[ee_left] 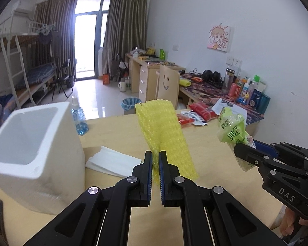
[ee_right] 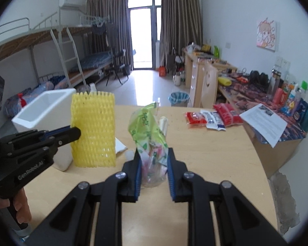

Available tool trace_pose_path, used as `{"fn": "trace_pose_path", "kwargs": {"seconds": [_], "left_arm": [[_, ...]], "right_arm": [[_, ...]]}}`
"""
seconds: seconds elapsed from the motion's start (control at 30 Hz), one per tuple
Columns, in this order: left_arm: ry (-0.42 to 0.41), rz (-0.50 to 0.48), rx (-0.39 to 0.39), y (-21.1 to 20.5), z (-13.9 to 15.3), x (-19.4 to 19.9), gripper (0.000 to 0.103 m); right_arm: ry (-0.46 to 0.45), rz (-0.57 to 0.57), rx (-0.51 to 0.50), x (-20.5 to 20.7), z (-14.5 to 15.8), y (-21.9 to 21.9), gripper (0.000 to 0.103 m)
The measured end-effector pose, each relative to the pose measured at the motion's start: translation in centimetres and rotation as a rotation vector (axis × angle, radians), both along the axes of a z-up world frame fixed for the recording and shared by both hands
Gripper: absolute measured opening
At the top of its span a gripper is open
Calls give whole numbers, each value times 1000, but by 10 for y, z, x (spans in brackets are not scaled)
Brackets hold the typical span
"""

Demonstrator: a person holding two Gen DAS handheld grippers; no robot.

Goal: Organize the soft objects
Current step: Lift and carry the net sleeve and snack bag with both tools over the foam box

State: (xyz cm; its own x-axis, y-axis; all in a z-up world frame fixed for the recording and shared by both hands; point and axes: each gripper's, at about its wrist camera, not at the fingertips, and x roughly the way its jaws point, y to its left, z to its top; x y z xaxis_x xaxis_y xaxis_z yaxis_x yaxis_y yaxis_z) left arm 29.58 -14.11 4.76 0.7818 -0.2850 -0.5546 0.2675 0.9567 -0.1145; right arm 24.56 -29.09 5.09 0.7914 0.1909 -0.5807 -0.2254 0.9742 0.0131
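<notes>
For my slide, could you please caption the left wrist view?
Left gripper holds yellow foam net beside white box; right gripper holds green bag.

Yellow foam net [ee_left: 164,127] upright, green plastic bag [ee_right: 147,131] crumpled

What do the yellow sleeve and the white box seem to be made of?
Yellow sleeve: probably soft foam netting, matte; an open diamond mesh that bends in the left gripper. White box: looks like expanded foam, matte; thick walls with rounded edges.

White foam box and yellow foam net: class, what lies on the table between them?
In the left wrist view, folded white sheets lie on the table between white foam box and yellow foam net.
</notes>
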Motion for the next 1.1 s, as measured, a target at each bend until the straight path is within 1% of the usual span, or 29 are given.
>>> {"fn": "trace_pose_path", "kwargs": {"seconds": [0.07, 0.23, 0.47, 0.7, 0.83, 0.93, 1.1], "left_arm": [[-26, -3, 6, 1, 8, -19, 7], [-85, -1, -8, 9, 25, -66, 6], [-168, 15, -6, 22, 39, -132, 6], [-232, 12, 12, 34, 40, -192, 7], [-261, 13, 3, 48, 41, -223, 7], [-276, 26, 7, 53, 41, -237, 7], [-299, 65, 9, 69, 39, -245, 7]], "right_arm": [[-29, -1, 6, -14, 5, -1, 25], [-94, -2, 23, -49, 14, 1, 25], [-173, 2, 43, -93, 22, 7, 25], [-238, 8, 60, -134, 18, 17, 25], [-262, 12, 66, -150, 17, 23, 25], [-273, 19, 78, -158, 15, 28, 25], [-278, 47, 82, -159, 13, 38, 25]]}}
